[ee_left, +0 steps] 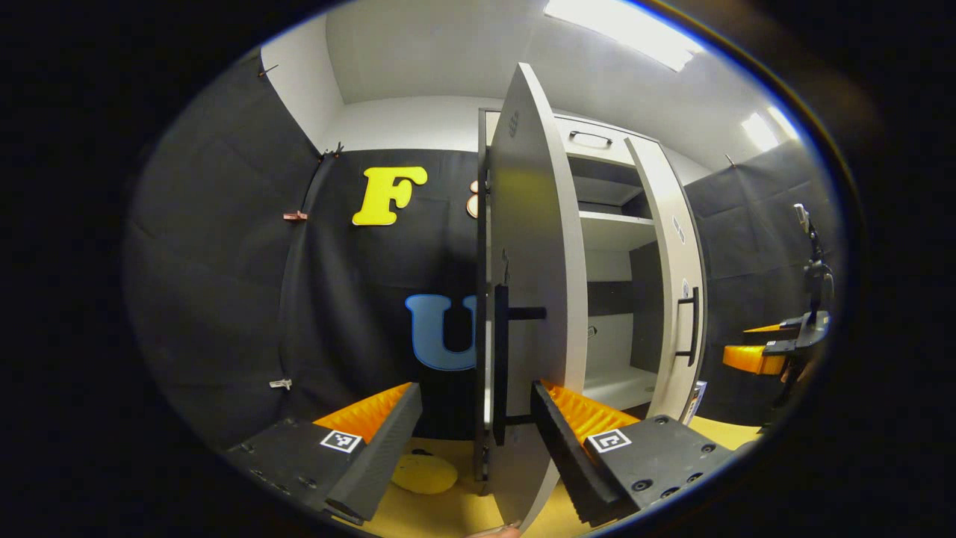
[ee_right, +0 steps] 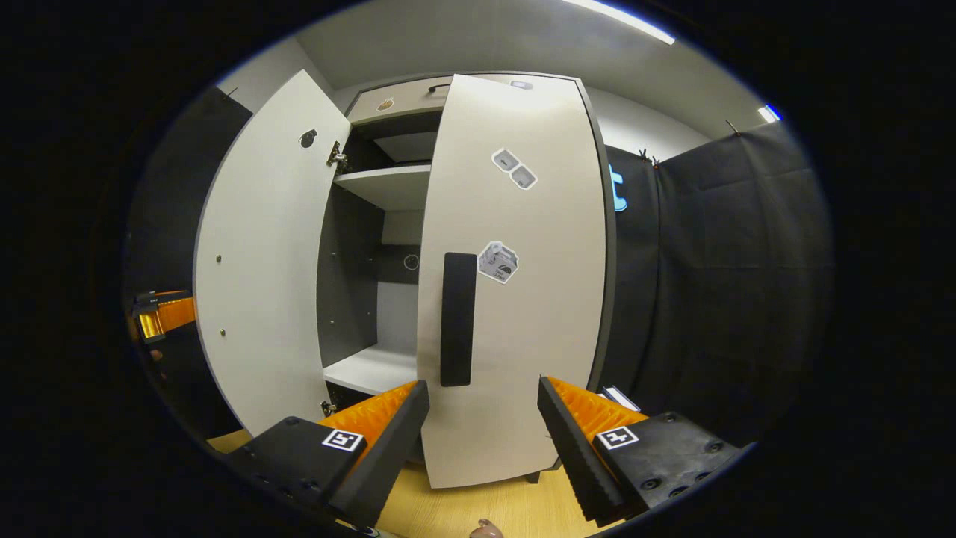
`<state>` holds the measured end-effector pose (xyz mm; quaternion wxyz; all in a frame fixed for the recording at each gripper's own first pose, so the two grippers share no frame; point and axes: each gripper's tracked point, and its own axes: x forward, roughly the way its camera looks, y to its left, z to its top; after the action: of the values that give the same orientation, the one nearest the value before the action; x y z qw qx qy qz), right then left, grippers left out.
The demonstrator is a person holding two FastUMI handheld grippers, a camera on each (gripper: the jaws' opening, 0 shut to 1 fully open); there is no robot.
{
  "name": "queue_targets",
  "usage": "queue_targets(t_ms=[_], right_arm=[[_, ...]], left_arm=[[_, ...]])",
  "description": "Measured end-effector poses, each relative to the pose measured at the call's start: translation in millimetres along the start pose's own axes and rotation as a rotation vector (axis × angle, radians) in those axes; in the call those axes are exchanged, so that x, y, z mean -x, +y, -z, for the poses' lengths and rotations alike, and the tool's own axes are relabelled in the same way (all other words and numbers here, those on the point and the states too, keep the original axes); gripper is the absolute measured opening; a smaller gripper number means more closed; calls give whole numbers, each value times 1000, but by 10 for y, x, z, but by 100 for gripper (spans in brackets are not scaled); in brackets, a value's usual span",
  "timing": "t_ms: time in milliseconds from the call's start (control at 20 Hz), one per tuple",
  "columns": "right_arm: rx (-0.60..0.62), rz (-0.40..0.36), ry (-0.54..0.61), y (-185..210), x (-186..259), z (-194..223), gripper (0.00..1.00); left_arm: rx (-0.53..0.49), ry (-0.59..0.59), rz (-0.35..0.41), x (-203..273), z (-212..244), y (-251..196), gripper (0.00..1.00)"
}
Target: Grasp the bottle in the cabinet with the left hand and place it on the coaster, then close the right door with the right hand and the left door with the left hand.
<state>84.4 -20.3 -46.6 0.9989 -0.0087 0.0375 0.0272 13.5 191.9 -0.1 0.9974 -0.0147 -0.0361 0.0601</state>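
Note:
In the left gripper view the left door [ee_left: 534, 246] stands swung out, seen nearly edge-on, its black handle [ee_left: 500, 359] close ahead. My left gripper [ee_left: 476, 388] is open, and the door's edge and handle lie between its fingers without touching them. A yellow round coaster [ee_left: 424, 473] lies on the wooden table just left of the door's foot. In the right gripper view the right door [ee_right: 523, 299] is partly swung in, with its black handle [ee_right: 457, 317] straight ahead. My right gripper [ee_right: 484, 382] is open just short of it, holding nothing.
The white cabinet [ee_right: 388, 187] shows bare shelves between the doors. The left door [ee_right: 261, 261] stands wide at the left of the right gripper view, with the left gripper [ee_right: 160, 314] beyond it. The right gripper [ee_left: 777, 347] appears far right past the right door [ee_left: 676, 284].

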Motion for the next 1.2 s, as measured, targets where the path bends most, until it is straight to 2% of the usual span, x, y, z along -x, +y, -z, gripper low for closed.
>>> queue_targets(t_ms=[300, 450, 550, 600, 750, 900, 950, 1000, 1200], right_arm=[[-27, -51, 0, -143, -145, -1, 97], [-38, -70, 0, -200, -180, 5, 97], [-25, -75, -3, -266, -169, 16, 97], [-17, -72, -1, -320, -161, 32, 97], [-10, -62, 0, -476, -150, 44, 97], [-10, -43, -1, -655, -129, 27, 97], [-9, -33, -4, -729, -101, 15, 97], [-9, -24, -7, -783, -85, 6, 97], [-28, 5, -13, -964, 9, -23, 97]], left_arm=[[-8, 5, -86, 24, -8, -74, 94], [-37, 3, -86, -2, -21, -242, 94], [-32, 2, -67, -53, -2, -392, 94], [-28, 1, -54, -87, -1, -478, 91], [-18, -4, -12, -228, 12, -744, 94], [2, -3, 53, -423, 72, -1080, 94], [10, 4, 81, -494, 103, -1214, 91], [17, 13, 94, -543, 132, -1323, 94], [19, -8, 121, -560, 61, -1544, 95]])
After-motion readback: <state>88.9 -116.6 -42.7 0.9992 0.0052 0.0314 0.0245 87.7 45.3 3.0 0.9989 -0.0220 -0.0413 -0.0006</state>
